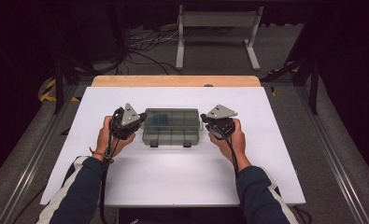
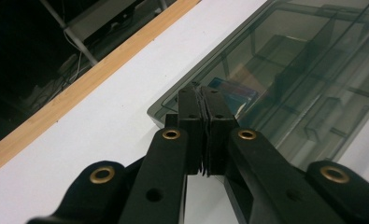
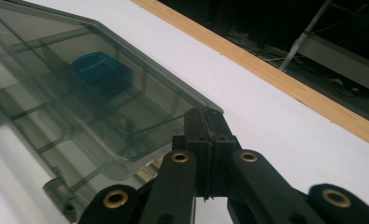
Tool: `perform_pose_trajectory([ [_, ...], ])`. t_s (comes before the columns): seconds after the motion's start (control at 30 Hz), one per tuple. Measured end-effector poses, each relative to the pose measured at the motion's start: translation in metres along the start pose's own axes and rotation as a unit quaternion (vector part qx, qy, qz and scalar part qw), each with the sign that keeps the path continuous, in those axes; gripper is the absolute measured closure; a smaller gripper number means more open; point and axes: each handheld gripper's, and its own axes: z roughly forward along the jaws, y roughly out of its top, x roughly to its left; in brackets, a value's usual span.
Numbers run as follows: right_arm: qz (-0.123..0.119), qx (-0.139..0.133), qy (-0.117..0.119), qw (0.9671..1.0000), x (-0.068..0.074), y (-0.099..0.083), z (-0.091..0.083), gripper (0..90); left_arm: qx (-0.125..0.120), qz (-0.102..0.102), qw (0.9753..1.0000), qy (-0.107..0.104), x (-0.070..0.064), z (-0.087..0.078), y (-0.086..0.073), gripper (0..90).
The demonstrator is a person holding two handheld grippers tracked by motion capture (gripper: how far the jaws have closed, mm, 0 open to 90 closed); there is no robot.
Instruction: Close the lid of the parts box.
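Clear smoky plastic compartment organizer box [image 1: 170,126] sat mid-tabletop [image 1: 182,177], lid shut, two latches on the near edge facing the person. Blue item [image 1: 162,119] lay inside an upper-left compartment, seen through the lid.

Left hand-held gripper [image 1: 139,122] was at the box's left end, held by the left hand [image 1: 108,138]. In the left gripper view the jaws were pressed together, nothing between them, tips [image 2: 201,100] over the box's corner [image 2: 285,84]; contact with the lid could not be told. Blue item [image 2: 232,91] showed just past the tips.

Right hand-held gripper [image 1: 205,122] was at the box's right end, held by the right hand [image 1: 232,140]. In the right gripper view its jaws were also pressed together and empty, tips [image 3: 204,116] right at the lid's corner [image 3: 102,107]; touching or not, could not tell. Blue item [image 3: 102,69] sat farther in under the lid.

White tabletop had a wooden strip [image 1: 175,81] along its far edge. Beyond it, a white metal frame [image 1: 217,32] and cables stood on the floor.
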Motion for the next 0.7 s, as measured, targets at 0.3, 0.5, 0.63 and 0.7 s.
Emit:
perform_pose_trajectory([
  [0.3,-0.024,-0.008,0.025,0.9994,0.011,0.001,-0.01,90.0,-0.003,0.016,0.9998,-0.009,-0.008,-0.008,-0.002,87.7],
  [0.5,-0.031,-0.011,0.035,0.9989,0.018,-0.003,-0.012,90.0,0.001,0.017,0.9997,-0.019,-0.014,-0.009,-0.009,87.5],
  [0.63,-0.032,-0.009,0.04,0.9986,0.021,-0.004,-0.012,90.0,-0.001,0.012,0.9996,-0.026,-0.016,-0.009,-0.014,87.3],
  [0.7,-0.033,-0.006,0.043,0.9985,0.021,-0.006,-0.011,90.0,-0.002,0.013,0.9996,-0.026,-0.017,-0.009,-0.015,87.3],
])
